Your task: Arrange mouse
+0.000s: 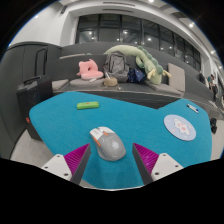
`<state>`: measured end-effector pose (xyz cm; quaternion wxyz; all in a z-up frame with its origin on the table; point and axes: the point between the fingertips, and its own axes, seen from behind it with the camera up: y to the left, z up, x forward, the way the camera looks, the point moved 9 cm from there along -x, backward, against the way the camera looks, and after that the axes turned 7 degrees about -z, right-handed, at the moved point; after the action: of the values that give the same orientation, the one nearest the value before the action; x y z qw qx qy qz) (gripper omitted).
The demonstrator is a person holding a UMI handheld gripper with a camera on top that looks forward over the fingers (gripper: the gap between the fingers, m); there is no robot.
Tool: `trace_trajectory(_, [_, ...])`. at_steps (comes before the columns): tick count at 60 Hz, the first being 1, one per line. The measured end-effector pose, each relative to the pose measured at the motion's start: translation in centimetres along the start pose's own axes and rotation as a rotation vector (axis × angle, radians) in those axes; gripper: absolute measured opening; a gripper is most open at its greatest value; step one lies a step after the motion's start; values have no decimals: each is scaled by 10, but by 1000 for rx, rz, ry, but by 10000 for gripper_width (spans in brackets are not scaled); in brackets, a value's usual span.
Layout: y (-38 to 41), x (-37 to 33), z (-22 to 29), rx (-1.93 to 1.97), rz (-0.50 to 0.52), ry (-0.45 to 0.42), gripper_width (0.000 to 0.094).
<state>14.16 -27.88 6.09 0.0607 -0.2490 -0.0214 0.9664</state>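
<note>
Teal mat (130,115) covering grey desk (60,100). On mat: grey mouse (108,144) near front edge, green marker-like stick (88,104) farther back, round white disc (180,125) off to side.

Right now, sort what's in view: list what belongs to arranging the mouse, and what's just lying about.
Job:
mouse, between the open fingers
gripper
teal mat beneath it

Lying about:
green bar
round white disc
pink item
bags behind

Mouse (108,144): grey computer mouse with a lighter front part. Lies flat on the teal mat (100,120), upright, untilted. It sits between the finger pads, gaps either side.
</note>
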Motion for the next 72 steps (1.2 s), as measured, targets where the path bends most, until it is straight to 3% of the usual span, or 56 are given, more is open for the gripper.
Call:
trace_trajectory(23, [7, 81, 23, -23, -59, 51, 856])
trace_trajectory(33, [7, 93, 26, 30, -35, 99, 854])
trace_trajectory(36, [10, 93, 25, 31, -17, 102, 780])
trace_trajectory(39, [16, 93, 24, 35, 20, 108, 525])
trace_trajectory(40, [15, 93, 24, 29, 12, 109, 480])
trace_trajectory(48, [13, 90, 25, 0, 28, 109, 360])
trace_trajectory(54, [7, 78, 31, 13, 55, 112, 341])
trace_trajectory(65, [-55, 45, 102, 62, 70, -19, 342])
trace_trajectory(72, [-133, 54, 143, 81, -8, -85, 342])
